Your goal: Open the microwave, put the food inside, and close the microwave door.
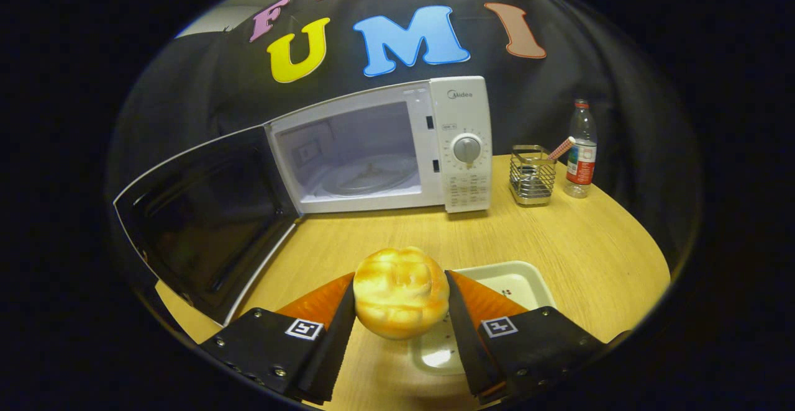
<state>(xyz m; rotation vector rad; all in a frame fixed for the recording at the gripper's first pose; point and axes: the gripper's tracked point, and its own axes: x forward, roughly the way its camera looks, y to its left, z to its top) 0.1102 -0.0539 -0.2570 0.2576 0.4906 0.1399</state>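
A golden bread bun (401, 292) sits between my two fingers, and my gripper (400, 296) is shut on it, holding it above the wooden table. Under the bun lies a white square plate (515, 277). Beyond the fingers stands the white microwave (463, 144) with its door (208, 218) swung wide open to the left. Its cavity (357, 156) holds a glass turntable and no food. A round dial (467, 149) and a keypad are on its right panel.
To the right of the microwave stand a wire holder (531, 176) with a checked stick in it and a clear plastic bottle (581, 150). The round wooden table (596, 256) curves away at the right. The open door reaches out over the table's left side.
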